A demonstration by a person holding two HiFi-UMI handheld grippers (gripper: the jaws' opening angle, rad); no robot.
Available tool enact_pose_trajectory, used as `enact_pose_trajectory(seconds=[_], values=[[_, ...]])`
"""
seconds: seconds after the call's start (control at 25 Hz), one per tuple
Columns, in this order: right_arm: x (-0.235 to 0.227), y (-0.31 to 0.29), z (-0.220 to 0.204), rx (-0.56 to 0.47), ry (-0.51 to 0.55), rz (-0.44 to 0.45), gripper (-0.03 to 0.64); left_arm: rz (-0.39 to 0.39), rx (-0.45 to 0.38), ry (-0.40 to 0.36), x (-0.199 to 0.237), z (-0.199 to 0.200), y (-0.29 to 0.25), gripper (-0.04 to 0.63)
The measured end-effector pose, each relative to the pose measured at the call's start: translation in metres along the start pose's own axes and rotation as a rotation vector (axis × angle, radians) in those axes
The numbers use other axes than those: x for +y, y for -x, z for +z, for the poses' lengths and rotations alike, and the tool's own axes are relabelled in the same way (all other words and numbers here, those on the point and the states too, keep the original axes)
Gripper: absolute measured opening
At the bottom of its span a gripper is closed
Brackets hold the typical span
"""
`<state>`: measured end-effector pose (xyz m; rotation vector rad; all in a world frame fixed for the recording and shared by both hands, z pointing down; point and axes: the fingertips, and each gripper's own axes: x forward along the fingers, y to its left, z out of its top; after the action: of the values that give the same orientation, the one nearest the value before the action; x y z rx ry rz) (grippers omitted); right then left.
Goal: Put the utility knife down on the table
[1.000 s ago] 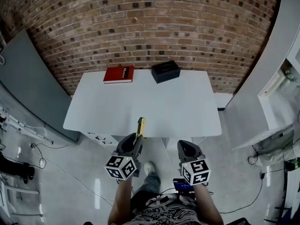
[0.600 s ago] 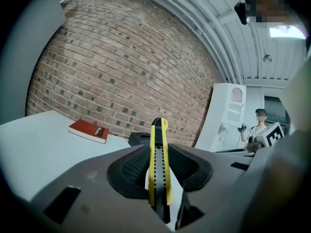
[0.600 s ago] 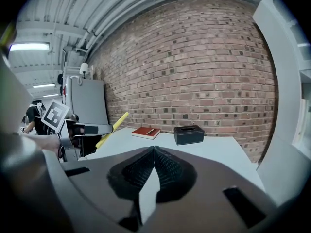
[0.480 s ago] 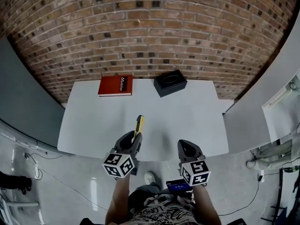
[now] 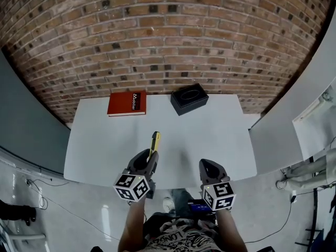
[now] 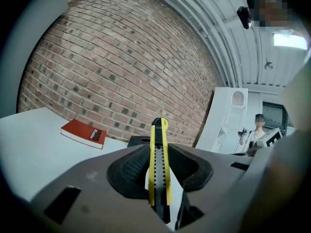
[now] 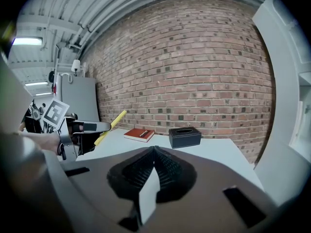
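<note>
My left tongs clamp the yellow utility knife, pointing to 12 o'clock over the white surface, right tongs shut and empty, so I judge the put-down not yet done.

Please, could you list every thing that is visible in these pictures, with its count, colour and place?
table: 1, white, standing against the wall.
brick wall: 1, red-brown, behind the table.
book: 1, red, lying flat at the table's far left.
box: 1, black, at the table's far edge, right of the book.
utility knife: 1, yellow and black, held over the table's near part.
left hand-held gripper: 1, grey, shut on the utility knife.
right hand-held gripper: 1, grey, jaws together, empty.
</note>
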<state>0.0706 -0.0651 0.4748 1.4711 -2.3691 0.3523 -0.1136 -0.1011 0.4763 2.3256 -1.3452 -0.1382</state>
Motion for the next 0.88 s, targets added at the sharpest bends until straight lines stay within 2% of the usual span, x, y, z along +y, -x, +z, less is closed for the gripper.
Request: enact_pose_trajectory(seconds=[0.48, 0.88], values=[[-0.013, -0.028, 0.012, -0.014, -0.023, 0.007, 0.0, 0.005, 0.016, -0.024, 0.014, 0.011, -0.024, 0.122], [-0.023, -0.046, 0.001, 0.022, -0.038, 0.025, 0.0, 0.036, 0.062, -0.01, 0.027, -0.007, -0.036, 0.122]])
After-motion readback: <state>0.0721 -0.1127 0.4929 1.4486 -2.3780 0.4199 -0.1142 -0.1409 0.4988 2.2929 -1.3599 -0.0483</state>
